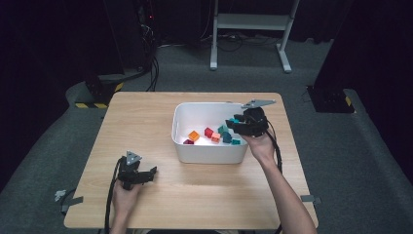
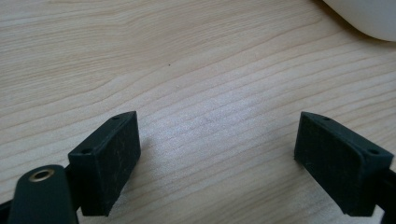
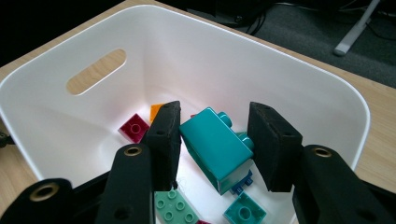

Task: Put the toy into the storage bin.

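My right gripper (image 1: 237, 123) hangs over the right end of a white bin (image 1: 204, 153), shut on a teal brick (image 3: 215, 147). The brick sits tilted between the jaws, studs toward the right pad, above the bin's floor. Beneath it lie loose bricks: magenta (image 3: 134, 127), orange (image 3: 156, 111), a green plate (image 3: 176, 204) and a small teal one (image 3: 245, 212). My left gripper (image 1: 146, 175) rests low over bare wood at the front left. Its jaws stand wide open (image 2: 217, 163) with nothing between them.
The wooden table (image 1: 146, 117) has bare room left of and in front of the bin. A corner of the bin (image 2: 369, 18) shows ahead of the left gripper. Orange (image 1: 194, 136) and red (image 1: 208, 132) bricks lie inside the bin. Cables trail from both grippers.
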Tool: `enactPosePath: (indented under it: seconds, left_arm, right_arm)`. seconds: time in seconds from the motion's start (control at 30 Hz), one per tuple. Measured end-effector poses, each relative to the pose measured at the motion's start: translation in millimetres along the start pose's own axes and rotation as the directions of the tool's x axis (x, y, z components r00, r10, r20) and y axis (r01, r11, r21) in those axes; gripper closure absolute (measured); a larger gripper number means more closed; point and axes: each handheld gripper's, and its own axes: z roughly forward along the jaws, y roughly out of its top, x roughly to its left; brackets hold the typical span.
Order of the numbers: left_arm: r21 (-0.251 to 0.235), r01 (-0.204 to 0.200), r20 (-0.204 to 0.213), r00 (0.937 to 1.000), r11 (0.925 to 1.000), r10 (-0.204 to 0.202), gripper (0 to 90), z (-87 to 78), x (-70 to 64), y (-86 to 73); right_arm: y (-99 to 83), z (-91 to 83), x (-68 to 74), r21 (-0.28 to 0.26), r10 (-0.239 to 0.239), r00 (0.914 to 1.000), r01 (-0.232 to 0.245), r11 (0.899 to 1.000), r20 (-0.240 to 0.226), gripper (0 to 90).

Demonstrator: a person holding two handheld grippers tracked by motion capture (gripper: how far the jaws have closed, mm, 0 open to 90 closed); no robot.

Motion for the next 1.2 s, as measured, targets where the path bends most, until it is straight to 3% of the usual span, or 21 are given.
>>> enactPosePath:
  seconds: [0.27,0.5,1.2]
  left_arm:
    - [0.0,0.0,0.0,1.0,1.0,0.0,14.4,0.0,0.0,0.0]
    - [0.002,-0.001,0.0,1.0,1.0,0.001,14.5,-0.1,0.1,0.1]
    - [0.0,0.0,0.0,1.0,1.0,0.0,14.5,0.0,0.0,0.0]
  right_arm:
    - [-1.9,6.0,-7.4,0.017,0.017,0.9996,-0.017,1.0,0.022,55.0]
    - [-3.1,11.6,-7.5,0.044,0.017,0.9997,-0.017,0.999,0.02,49.1]
    - [-3.0,0.0,-6.2,0.004,0.019,0.9996,-0.019,1.0,0.02,46.4]
